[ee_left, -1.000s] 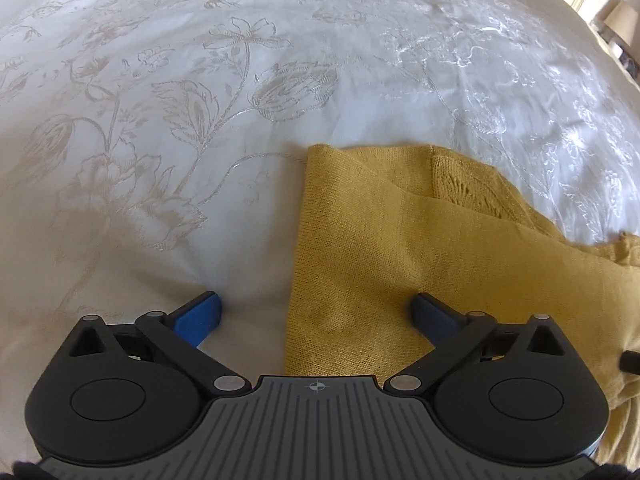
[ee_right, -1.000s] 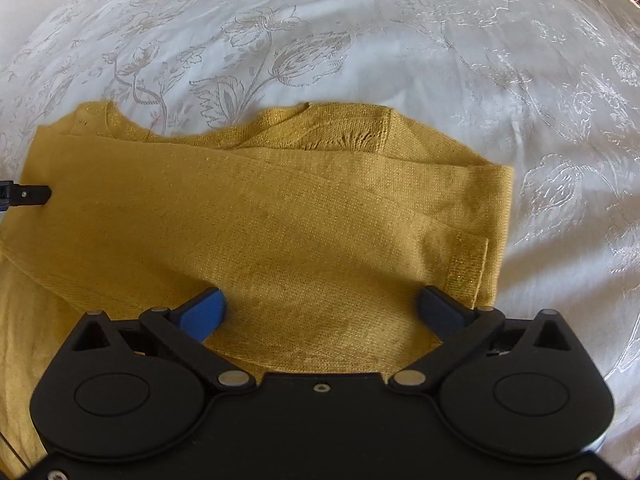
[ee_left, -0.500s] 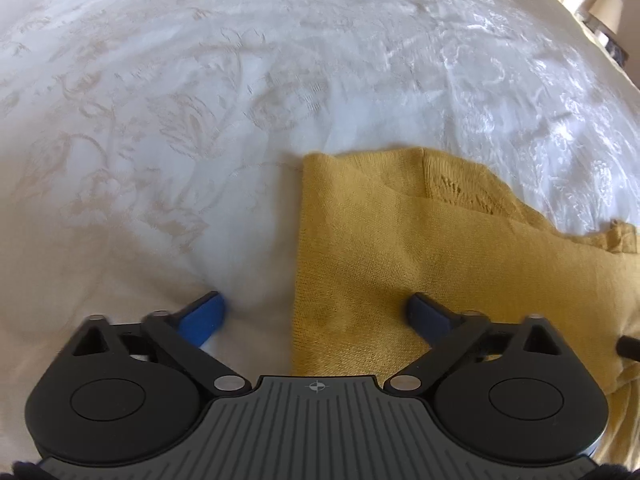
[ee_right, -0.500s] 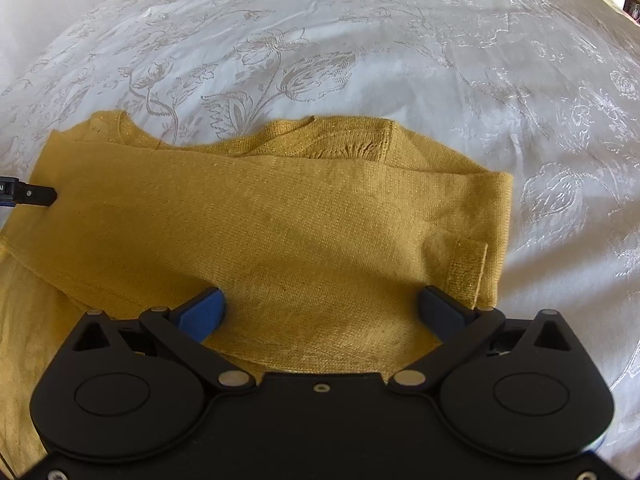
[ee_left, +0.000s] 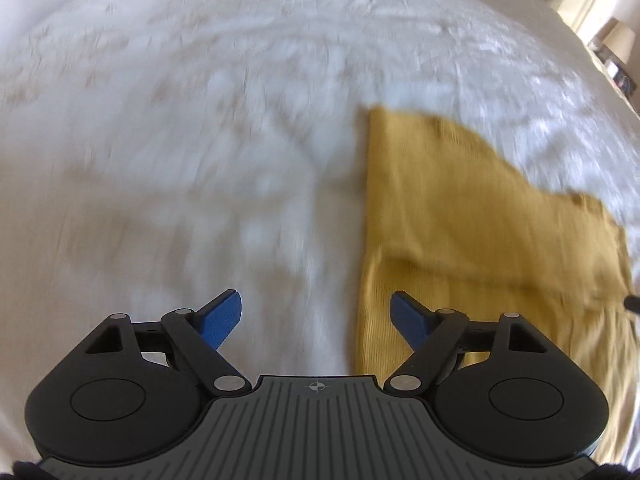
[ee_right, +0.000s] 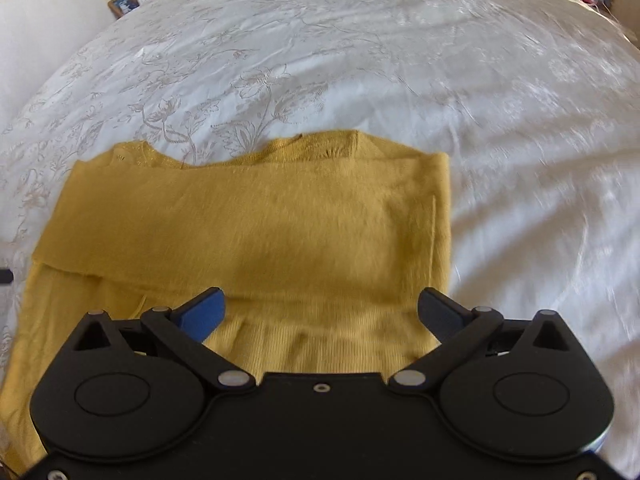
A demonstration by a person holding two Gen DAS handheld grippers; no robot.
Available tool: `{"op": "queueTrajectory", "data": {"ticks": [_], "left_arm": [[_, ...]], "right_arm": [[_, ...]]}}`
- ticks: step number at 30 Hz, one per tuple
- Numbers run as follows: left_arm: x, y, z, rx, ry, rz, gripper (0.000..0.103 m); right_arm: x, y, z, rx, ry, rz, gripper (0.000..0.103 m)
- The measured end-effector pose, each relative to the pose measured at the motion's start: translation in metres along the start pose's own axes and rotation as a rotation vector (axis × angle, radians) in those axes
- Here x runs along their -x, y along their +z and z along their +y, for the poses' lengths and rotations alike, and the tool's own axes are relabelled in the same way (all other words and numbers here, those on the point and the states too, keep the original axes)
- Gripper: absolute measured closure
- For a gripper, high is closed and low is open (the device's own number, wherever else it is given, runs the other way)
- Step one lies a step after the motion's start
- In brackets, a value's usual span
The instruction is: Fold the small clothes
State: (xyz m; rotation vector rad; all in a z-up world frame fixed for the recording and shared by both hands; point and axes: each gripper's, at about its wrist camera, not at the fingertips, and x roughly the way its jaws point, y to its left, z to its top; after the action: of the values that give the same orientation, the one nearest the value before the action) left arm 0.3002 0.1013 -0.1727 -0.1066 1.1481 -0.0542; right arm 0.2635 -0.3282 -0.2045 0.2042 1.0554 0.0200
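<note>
Your yellow knit top (ee_right: 256, 216) lies partly folded on the white bedspread (ee_right: 360, 60), its upper layer loose, so a careless pinch could drag it askew. Both tools gape empty: left tool (ee_left: 316, 312) straddles its left edge, right tool (ee_right: 320, 312) over its near right part.

- A wide bed (ee_right: 400, 60) carries everything; its white bedspread (ee_left: 180, 160) is woven with a pale floral, leafy pattern, sharp in the right wrist view and blurred in the left.
- A mustard-yellow knitted garment (ee_right: 260, 224) lies flat directly on the bedspread, one flap folded across its body, its ribbed hem nearest the camera.
</note>
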Motion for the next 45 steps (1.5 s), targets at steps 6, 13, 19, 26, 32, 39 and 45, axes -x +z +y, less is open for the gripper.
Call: {"op": "queueTrajectory", "data": {"ticks": [6, 13, 19, 26, 32, 39, 45], "left_arm": [[-0.005, -0.037, -0.013, -0.058, -0.102, 0.071, 0.022], [-0.014, -0.046, -0.029, -0.077, -0.276, 0.082, 0.023], [0.028, -0.054, -0.028, -0.085, -0.448, -0.035, 0.026], [0.065, -0.054, -0.012, -0.115, -0.465, -0.119, 0.025], [0.029, -0.061, -0.015, -0.289, -0.245, -0.049, 0.026], [-0.005, -0.075, 0.002, -0.223, -0.043, 0.052, 0.024], [0.000, -0.089, 0.020, -0.177, -0.033, 0.032, 0.021]], "right_arm": [[0.022, -0.034, 0.013, -0.008, -0.014, 0.031, 0.001], [0.036, -0.053, 0.036, -0.009, -0.021, 0.039, 0.001], [0.042, -0.062, 0.051, -0.064, -0.033, 0.027, 0.001], [0.044, -0.075, 0.065, -0.116, -0.065, 0.037, 0.001], [0.046, -0.093, 0.065, -0.173, -0.122, 0.054, 0.001], [0.037, -0.124, 0.045, -0.201, -0.210, 0.153, 0.001], [0.031, -0.135, 0.025, -0.228, -0.232, 0.211, 0.001]]}}
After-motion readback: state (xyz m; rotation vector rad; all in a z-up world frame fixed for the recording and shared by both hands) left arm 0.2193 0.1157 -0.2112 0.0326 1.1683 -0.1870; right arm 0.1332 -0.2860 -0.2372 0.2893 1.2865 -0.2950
